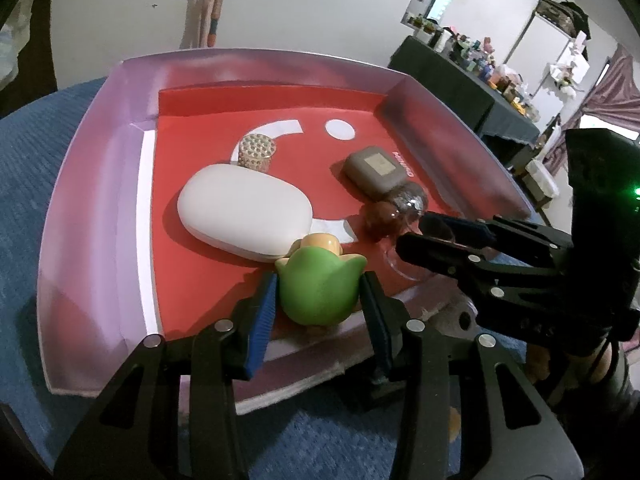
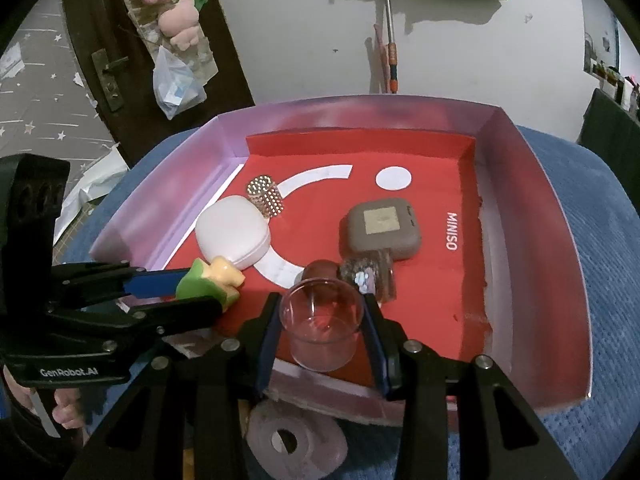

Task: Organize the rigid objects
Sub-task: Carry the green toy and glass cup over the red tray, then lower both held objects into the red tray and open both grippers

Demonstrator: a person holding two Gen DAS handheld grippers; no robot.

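Left tool (image 1: 318, 300) pinching green-and-yellow toy figure (image 1: 318, 288) at near edge of red-lined box (image 1: 80, 208), right tool (image 2: 322, 326) clamped on clear plastic cup (image 2: 322, 320), white oval case (image 1: 244, 216) just ahead, grey square case (image 2: 380, 230) beyond cup.

My left tool (image 1: 318, 300) is black with blue pads and holds a green figurine (image 1: 320, 288) with a pale yellow head. My right tool (image 2: 322, 328) has the same black and blue, around a clear glass cup (image 2: 322, 326). The tray (image 2: 532, 216) has lilac walls and a red floor with white arc and dot marks. In it lie a white oval case (image 1: 244, 216), a grey-brown square case (image 2: 380, 230), a gold studded cylinder (image 1: 256, 152) and a brown-capped clear bottle (image 1: 394, 210). The cloth (image 2: 592, 200) beneath is blue.
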